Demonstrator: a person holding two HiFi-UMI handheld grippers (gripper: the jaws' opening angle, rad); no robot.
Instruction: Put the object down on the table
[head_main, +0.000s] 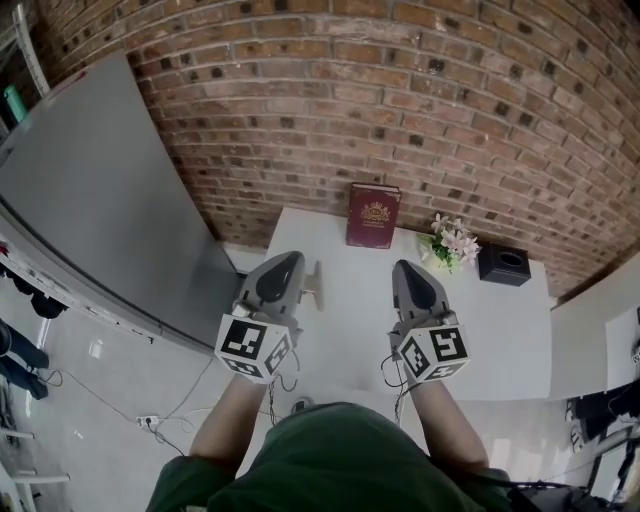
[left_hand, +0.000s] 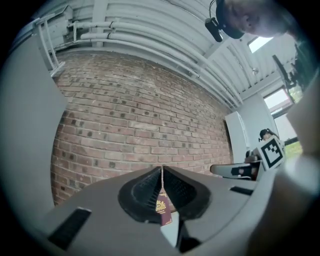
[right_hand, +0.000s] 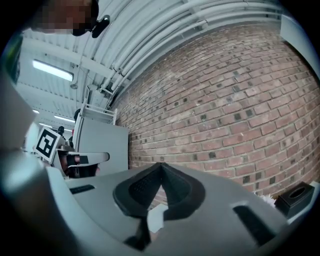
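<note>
left gripper left of centre, jaws shut tip to tip, nothing held; right gripper right of centre, also shut and empty; the 2 held above the white table; small tan object apparently on the table, just right of the left gripper; red book upright against the brick wall, top centre; flowers and black box to its right
</note>
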